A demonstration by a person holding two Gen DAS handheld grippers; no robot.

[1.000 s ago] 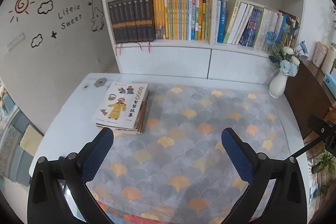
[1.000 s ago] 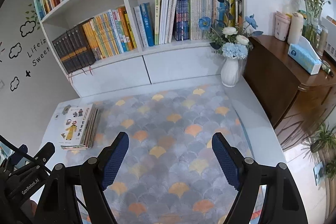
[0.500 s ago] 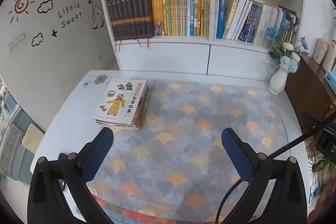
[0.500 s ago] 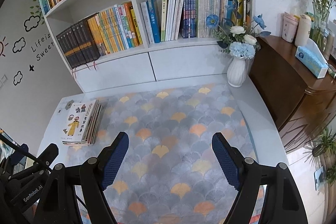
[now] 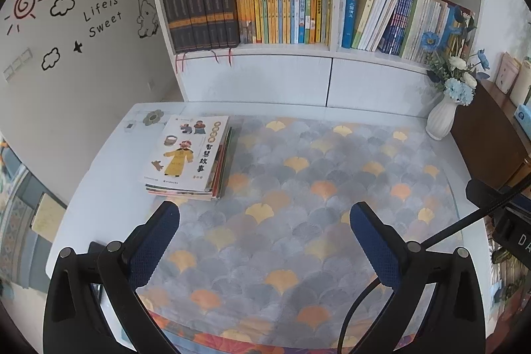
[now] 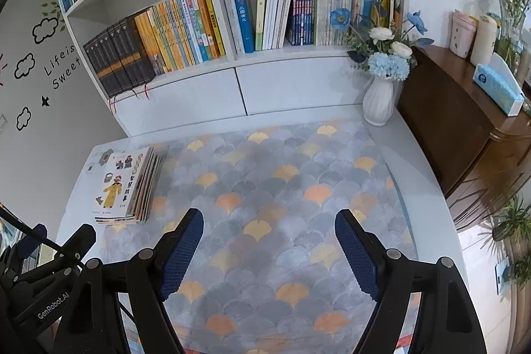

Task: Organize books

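Two blue-padded grippers, left gripper [image 5: 264,241] and right gripper [image 6: 268,249], spread wide, empty; approach flat stack of thin picture books [image 5: 189,160] low, pinch spine-side edge squarely.

Setting: a home study or reading room.
Storage: white wooden bookshelf [image 5: 332,55] with open compartments, packed with upright colourful books [image 6: 186,29].
Wall decor: black-line wall stickers of sun, clouds and tree [image 5: 66,5] with the words "Life is Sweet".
Work surface: white table [image 5: 99,161] covered by a grey mat with orange and yellow fan-leaf pattern [image 5: 298,204].
Ornament: white ribbed ceramic vase of blue and white flowers [image 6: 380,102].
Furniture: dark brown wooden sideboard [image 6: 464,128] carrying a blue tissue box [image 6: 496,88].
Reading matter: flat stack of thin illustrated children's books [image 5: 189,161].
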